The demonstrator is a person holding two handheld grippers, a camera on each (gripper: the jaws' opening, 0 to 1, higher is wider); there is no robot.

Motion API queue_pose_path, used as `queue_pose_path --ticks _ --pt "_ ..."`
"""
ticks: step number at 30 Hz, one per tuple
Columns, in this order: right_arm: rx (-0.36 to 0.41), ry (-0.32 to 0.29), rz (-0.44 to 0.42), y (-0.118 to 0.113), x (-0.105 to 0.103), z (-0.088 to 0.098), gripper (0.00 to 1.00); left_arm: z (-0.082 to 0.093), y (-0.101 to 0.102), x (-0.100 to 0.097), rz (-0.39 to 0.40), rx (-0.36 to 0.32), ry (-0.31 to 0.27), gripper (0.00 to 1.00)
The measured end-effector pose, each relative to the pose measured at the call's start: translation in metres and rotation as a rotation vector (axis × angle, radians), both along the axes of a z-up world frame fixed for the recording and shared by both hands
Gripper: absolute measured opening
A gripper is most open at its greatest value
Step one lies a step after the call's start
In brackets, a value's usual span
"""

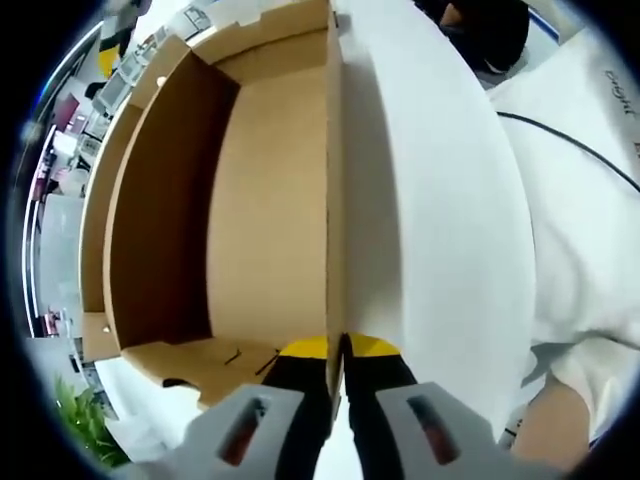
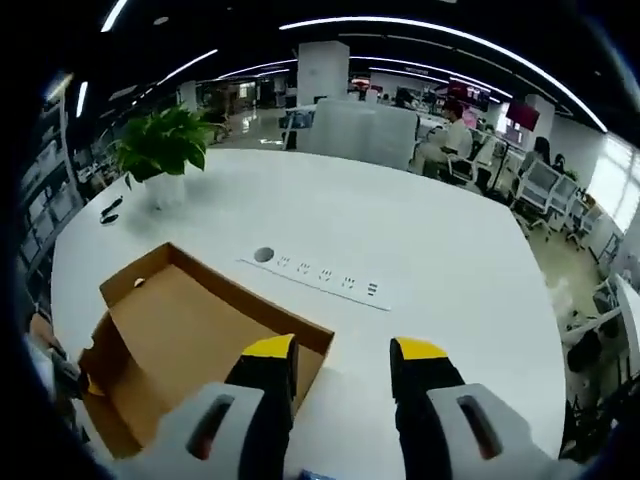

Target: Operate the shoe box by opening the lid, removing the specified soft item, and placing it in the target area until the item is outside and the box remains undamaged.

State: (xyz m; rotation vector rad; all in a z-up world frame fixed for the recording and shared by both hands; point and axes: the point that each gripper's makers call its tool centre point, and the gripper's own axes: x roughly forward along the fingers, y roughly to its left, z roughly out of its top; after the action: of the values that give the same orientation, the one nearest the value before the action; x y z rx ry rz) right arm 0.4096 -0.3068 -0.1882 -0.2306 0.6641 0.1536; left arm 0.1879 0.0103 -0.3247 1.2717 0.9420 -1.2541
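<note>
The brown cardboard shoe box stands open, and the inside that shows is bare cardboard. My left gripper is shut on the thin edge of one of its upright panels; whether that panel is lid or wall I cannot tell. In the right gripper view the same box lies on the white table at the lower left. My right gripper hangs open above the table, just right of the box, with nothing between its yellow-tipped fingers. A dark shape at the box's left end is likely the left gripper.
A potted plant stands at the table's far left corner, and its leaves also show. A row of sockets is set into the table beyond the box. A person's white sleeve is at the right. Office desks and chairs lie beyond.
</note>
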Motion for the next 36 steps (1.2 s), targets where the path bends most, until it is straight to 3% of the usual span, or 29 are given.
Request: queue_pose_path --ticks 3,7,10,11,12,14,16,20,26,28,30,32,36 --pt "0.113 0.05 -0.002 0.013 -0.007 -0.013 0.39 0.0 0.0 0.0 0.002 0.003 0.004 0.03" --pt "-0.021 0.066 0.018 0.006 -0.006 -0.02 0.34 0.0 0.0 -0.001 0.003 0.002 0.003 0.03" --pt "-0.069 0.081 0.051 0.004 -0.005 -0.024 0.31 0.0 0.0 -0.001 0.003 -0.001 -0.007 0.03" --pt "-0.14 0.098 0.048 -0.002 -0.004 -0.028 0.31 0.0 0.0 -0.001 0.0 -0.001 -0.009 0.03" --pt "-0.156 0.088 0.042 -0.005 -0.002 -0.029 0.3 0.0 0.0 -0.001 0.0 -0.002 -0.008 0.03" --pt "0.023 0.108 0.021 0.012 0.0 -0.034 0.28 0.0 -0.001 0.0 -0.001 0.0 -0.002 0.03" --pt "0.078 0.131 0.02 0.019 0.0 -0.038 0.29 0.0 -0.001 0.0 0.001 0.005 0.004 0.03" --pt "-0.057 0.143 0.033 0.012 0.006 -0.046 0.27 -0.001 -0.001 -0.001 0.002 0.004 0.005 0.03" --pt "-0.022 0.175 0.005 0.011 0.007 -0.05 0.22 0.0 0.0 0.0 -0.005 -0.001 -0.005 0.03" --pt "0.044 0.228 -0.023 0.015 0.002 -0.06 0.21 0.0 0.0 0.0 0.002 0.0 0.0 0.03" --pt "0.03 0.235 -0.017 0.014 0.003 -0.068 0.2 0.0 0.0 0.0 -0.001 0.0 -0.003 0.03" --pt "-0.032 0.251 -0.009 0.01 0.001 -0.077 0.2 0.0 0.0 0.0 -0.003 -0.002 -0.006 0.03" --pt "-0.008 0.244 -0.014 0.015 0.001 -0.08 0.2 0.0 0.0 0.0 -0.001 -0.003 -0.004 0.03"
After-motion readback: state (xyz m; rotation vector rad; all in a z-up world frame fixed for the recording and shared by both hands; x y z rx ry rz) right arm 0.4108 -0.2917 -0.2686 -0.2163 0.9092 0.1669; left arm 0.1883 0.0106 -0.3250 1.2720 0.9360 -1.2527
